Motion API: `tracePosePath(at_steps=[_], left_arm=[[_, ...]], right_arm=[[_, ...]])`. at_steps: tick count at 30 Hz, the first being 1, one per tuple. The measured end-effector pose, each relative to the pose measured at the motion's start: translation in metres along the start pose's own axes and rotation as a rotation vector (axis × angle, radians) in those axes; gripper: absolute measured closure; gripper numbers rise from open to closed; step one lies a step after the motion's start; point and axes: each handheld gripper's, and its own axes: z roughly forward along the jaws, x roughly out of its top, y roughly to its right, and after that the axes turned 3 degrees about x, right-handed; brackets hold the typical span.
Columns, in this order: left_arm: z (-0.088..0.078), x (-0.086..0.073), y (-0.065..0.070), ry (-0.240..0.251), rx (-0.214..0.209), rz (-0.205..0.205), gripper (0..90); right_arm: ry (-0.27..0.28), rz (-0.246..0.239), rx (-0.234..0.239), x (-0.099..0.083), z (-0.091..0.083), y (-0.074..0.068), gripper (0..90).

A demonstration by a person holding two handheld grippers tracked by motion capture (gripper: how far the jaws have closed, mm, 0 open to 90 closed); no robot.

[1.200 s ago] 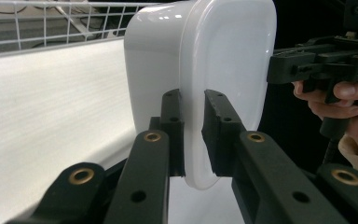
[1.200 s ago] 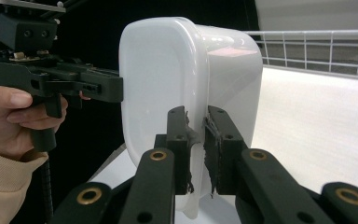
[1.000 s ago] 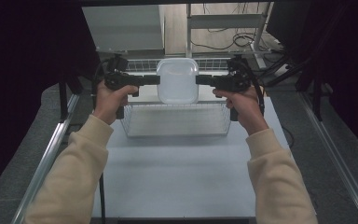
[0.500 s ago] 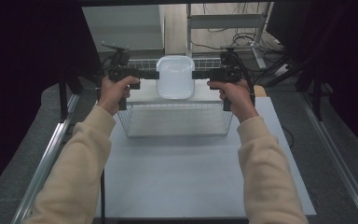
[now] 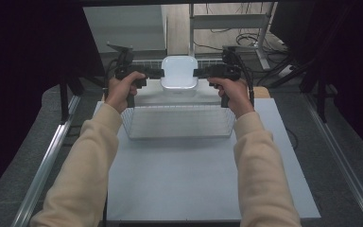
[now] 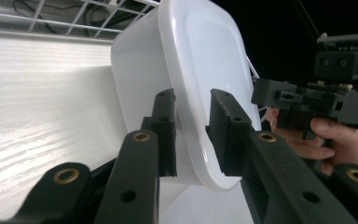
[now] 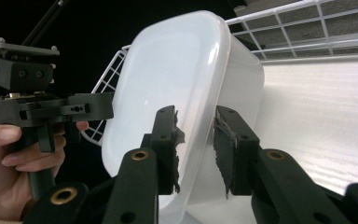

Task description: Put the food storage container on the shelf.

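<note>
Pale table point(image 5: 194, 189) nearest, sleeves reaching forward over it. Beyond the sleeves, a wire basket point(image 5: 179, 123) across the middle. Past the basket's far wall sits the white lidded box point(image 5: 179, 73), resting on a white ledge at the far edge, long axis pointing away from the person.

Flanking it, level with each other: left gripper point(image 5: 157, 74) on its left long side, right gripper point(image 5: 197, 73) on its right, both pointing inward at the rim, neither nearer than the other.

Seen along the left gripper's jaws: pads point(image 6: 165, 126) spread either side of the lid's rim, just opened, rim between them but no longer pinched. Same along the right gripper's jaws: pads point(image 7: 168, 140) parted, just opened, rim in the gap, a sliver of space at the outer pad.

Looks like a release after setting down. Next, probably: draw each gripper straight outward, away from the box's long sides, keeping the pads clear of the overhanging rim so as not to drag the box sideways.
</note>
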Motion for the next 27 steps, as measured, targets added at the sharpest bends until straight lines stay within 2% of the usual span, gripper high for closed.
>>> tracePosePath(at_steps=[3, 4, 6, 9, 10, 11, 12, 13, 14, 15, 16, 20, 22, 24, 26, 27], left_arm=[[0.002, 0.001, -0.005, 0.002, -0.007, -0.024, 71.1], [0.004, 0.001, -0.006, 0.003, 0.002, -0.031, 70.6], [0.005, 0.001, -0.006, 0.004, 0.001, -0.031, 68.9], [0.005, 0.000, -0.005, -0.001, 0.010, -0.011, 65.8], [0.005, -0.001, -0.002, -0.004, 0.017, 0.013, 62.4], [0.004, -0.002, -0.001, 0.007, 0.024, 0.029, 57.4], [0.002, -0.002, 0.001, 0.020, 0.033, 0.050, 52.6], [0.002, -0.002, 0.001, 0.020, 0.033, 0.050, 48.1], [0.000, -0.003, 0.002, 0.026, 0.029, 0.058, 48.1], [-0.003, -0.003, 0.003, 0.029, 0.028, 0.069, 40.5], [-0.008, -0.005, 0.007, 0.041, 0.042, 0.097, 38.4], [-0.021, -0.014, 0.018, 0.061, 0.083, 0.179, 34.6], [-0.028, -0.022, 0.022, 0.080, 0.090, 0.197, 33.8], [-0.032, -0.029, 0.026, 0.069, 0.108, 0.213, 32.6], [-0.038, -0.038, 0.030, 0.069, 0.142, 0.254, 31.7], [-0.038, -0.038, 0.030, 0.069, 0.142, 0.254, 31.5]], right_arm=[[0.004, 0.023, 0.007, 0.000, 0.004, 0.004, 66.7], [0.000, 0.033, 0.010, 0.000, 0.005, 0.005, 65.8], [0.002, 0.028, 0.007, 0.000, 0.007, 0.007, 64.7], [0.011, 0.000, 0.003, -0.001, 0.008, 0.006, 59.4], [0.020, -0.005, 0.017, -0.001, 0.009, 0.005, 49.5], [0.034, -0.013, 0.023, -0.001, 0.008, 0.003, 45.5], [0.050, -0.027, 0.022, -0.001, 0.006, 0.001, 42.8], [0.066, -0.052, 0.019, -0.002, 0.004, -0.003, 40.3], [0.066, -0.052, 0.019, -0.002, 0.004, -0.003, 40.3], [0.075, -0.092, 0.025, -0.003, -0.002, -0.009, 36.7], [0.075, -0.115, 0.023, -0.004, -0.004, -0.011, 34.2], [0.079, -0.209, -0.022, -0.013, -0.019, -0.023, 31.4], [0.084, -0.234, -0.021, -0.018, -0.026, -0.026, 30.8], [0.083, -0.270, -0.035, -0.025, -0.034, -0.030, 30.1], [0.077, -0.341, -0.087, -0.035, -0.043, -0.034, 29.4], [0.077, -0.341, -0.087, -0.035, -0.043, -0.034, 29.4]])
